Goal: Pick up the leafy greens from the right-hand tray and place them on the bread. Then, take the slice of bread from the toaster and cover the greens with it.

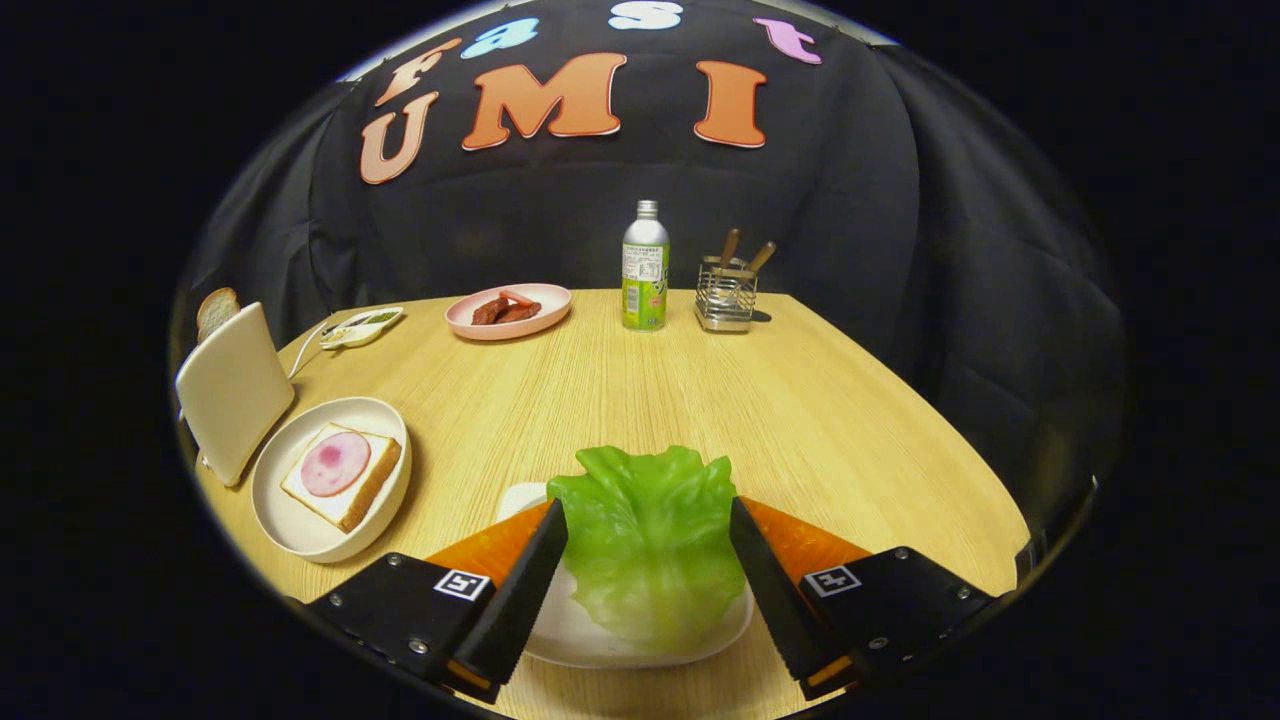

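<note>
The gripper [648, 525] is spread wide, one finger at each edge of the lettuce leaf [648, 540] lying on its white tray [590, 640]; whether they press it I cannot tell. Further left, a plate [290, 520] holds bread [345, 478] topped with ham, just beside the toaster [232, 390] with a slice [216, 310]. Beyond stand a pink dish [505, 312], bottle [645, 268] and cutlery rack [726, 296].
</note>
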The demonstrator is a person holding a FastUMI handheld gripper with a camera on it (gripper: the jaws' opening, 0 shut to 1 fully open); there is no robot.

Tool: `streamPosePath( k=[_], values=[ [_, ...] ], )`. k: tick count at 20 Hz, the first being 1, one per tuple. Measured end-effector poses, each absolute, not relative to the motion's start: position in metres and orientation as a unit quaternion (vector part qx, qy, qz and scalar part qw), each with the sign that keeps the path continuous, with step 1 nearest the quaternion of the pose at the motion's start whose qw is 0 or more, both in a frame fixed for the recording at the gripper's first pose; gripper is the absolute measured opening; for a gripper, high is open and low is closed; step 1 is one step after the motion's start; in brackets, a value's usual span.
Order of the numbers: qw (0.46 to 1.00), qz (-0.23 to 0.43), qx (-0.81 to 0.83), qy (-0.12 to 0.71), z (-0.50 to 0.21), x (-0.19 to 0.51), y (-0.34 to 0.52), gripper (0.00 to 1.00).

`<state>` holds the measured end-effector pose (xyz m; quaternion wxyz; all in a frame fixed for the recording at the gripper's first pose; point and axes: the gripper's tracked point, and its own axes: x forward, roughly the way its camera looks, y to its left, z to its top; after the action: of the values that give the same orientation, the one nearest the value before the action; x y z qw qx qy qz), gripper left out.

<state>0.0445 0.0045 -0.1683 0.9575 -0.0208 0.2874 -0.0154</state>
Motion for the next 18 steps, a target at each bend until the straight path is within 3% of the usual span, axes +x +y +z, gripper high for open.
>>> streamPosePath(
  k=[11, 15, 18],
  values=[
    [0.948, -0.013, -0.027, 0.316, -0.190, 0.044, 0.005, 0.97],
    [0.948, -0.002, -0.008, 0.319, -0.194, 0.044, 0.011, 0.84],
    [0.949, 0.006, -0.009, 0.315, -0.195, 0.044, 0.016, 0.68]
  ],
)
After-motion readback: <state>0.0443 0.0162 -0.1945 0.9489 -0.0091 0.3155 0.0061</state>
